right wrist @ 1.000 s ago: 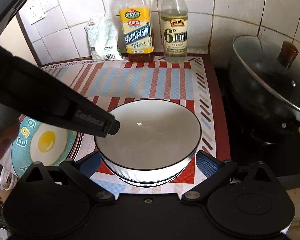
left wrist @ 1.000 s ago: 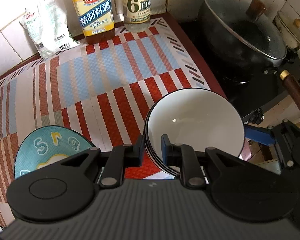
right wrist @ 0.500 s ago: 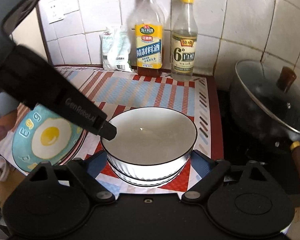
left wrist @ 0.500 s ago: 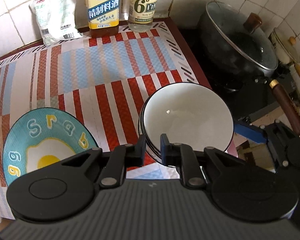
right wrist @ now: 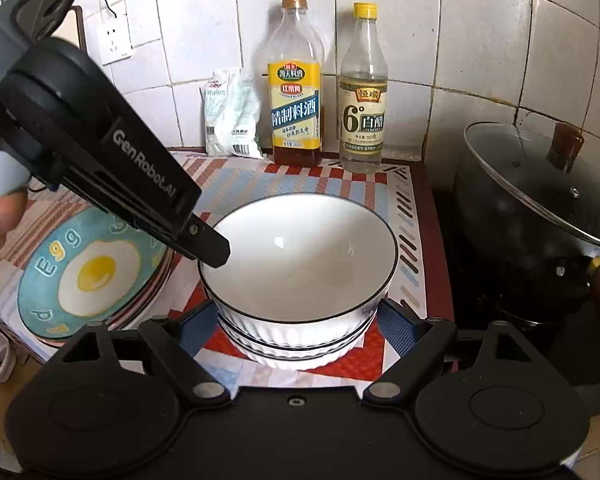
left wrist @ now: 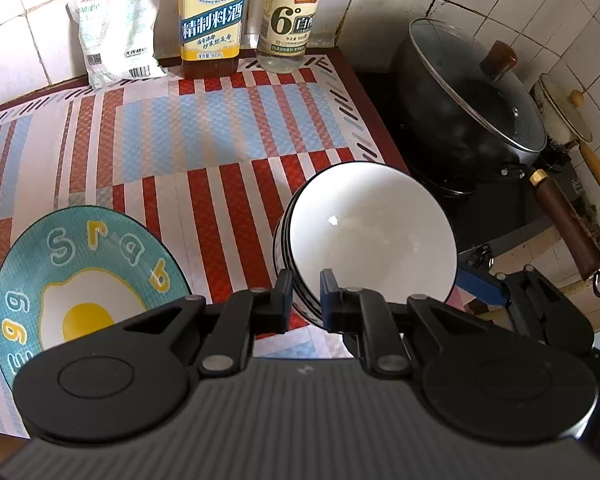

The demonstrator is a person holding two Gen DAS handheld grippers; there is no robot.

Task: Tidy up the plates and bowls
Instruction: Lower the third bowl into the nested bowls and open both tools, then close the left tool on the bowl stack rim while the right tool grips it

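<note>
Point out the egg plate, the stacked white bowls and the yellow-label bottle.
egg plate (left wrist: 80, 304): left wrist view, on the yolk picture.
stacked white bowls (right wrist: 300, 256): right wrist view, inside the top bowl.
yellow-label bottle (right wrist: 295, 112): right wrist view, on its label.

The near rim of the stacked white ribbed bowls (left wrist: 372, 236) is hidden behind the black left gripper (left wrist: 306, 294) in the left wrist view. The round teal egg-pattern plate (left wrist: 88, 276) is partly covered by that gripper's body. The 2 bottle tops are cut off by the upper edge. Label small print is illegible.
</note>
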